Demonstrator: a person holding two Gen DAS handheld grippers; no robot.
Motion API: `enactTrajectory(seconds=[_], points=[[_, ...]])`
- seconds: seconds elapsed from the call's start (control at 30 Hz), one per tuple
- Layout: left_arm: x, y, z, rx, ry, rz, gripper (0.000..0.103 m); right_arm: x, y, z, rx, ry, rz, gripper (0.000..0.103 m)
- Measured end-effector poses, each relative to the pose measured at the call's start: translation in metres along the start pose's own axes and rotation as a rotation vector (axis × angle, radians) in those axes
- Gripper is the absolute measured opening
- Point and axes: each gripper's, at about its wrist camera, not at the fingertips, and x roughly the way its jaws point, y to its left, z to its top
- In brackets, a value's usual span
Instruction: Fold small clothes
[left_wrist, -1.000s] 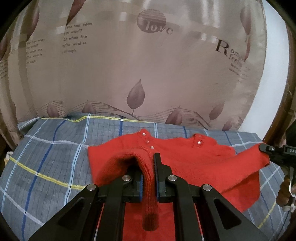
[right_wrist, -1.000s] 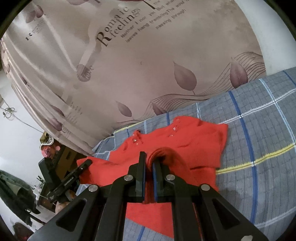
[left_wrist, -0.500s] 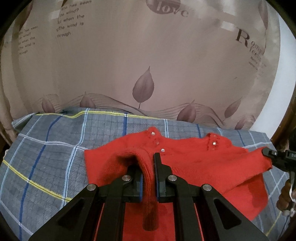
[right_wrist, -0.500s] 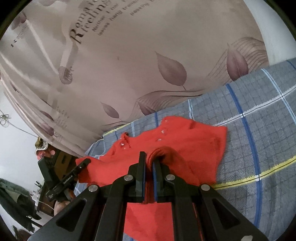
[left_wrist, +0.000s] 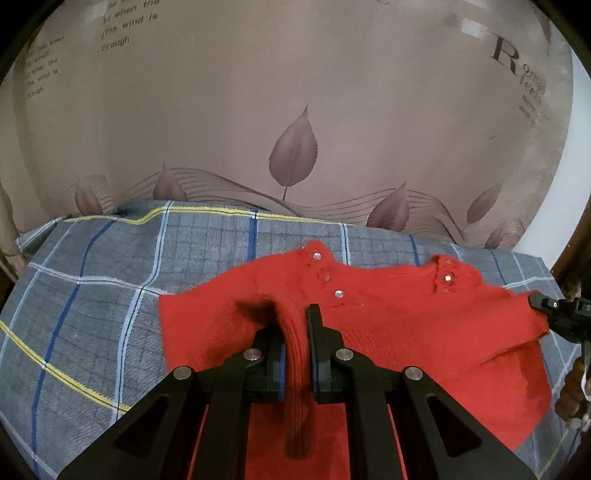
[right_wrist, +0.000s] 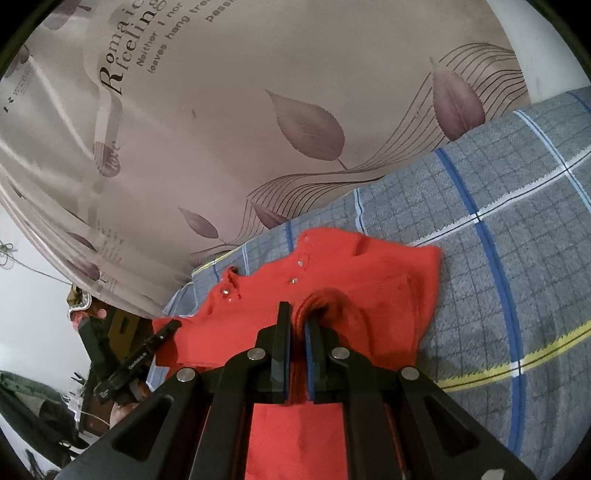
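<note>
At the bottom centre of each view, our left claw (left_wrist: 295, 332) and right claw (right_wrist: 297, 332) each pinch a ridge of the red sweater (left_wrist: 388, 314), spread mid-frame on the plaid bed cover (left_wrist: 110, 295). Uneven pulls could skew the fold; knit may slip.

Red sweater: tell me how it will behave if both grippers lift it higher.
The red sweater will probably sag: its knit already drapes limp over the left gripper and right gripper. It looks light, being small. The fuzzy knit likely grips the plaid cloth, so it would drag rather than slide.
</note>
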Motion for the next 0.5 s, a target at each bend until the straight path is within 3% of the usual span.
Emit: enactTrajectory(seconds=[0.3,0.43,0.5], points=[[0.013,0.007,0.006,-0.037,0.061,-0.016,0.015,0.008,-0.012,0.004,0.031,0.010,0.016,0.009],[0.019,0.020,0.011,-0.136,0.102,-0.049,0.027,0.010,-0.017,0.005,0.055,0.004,0.052,0.010],[0.022,0.031,0.012,-0.222,0.121,-0.108,0.032,0.011,-0.022,0.008,0.091,-0.008,0.083,0.010]])
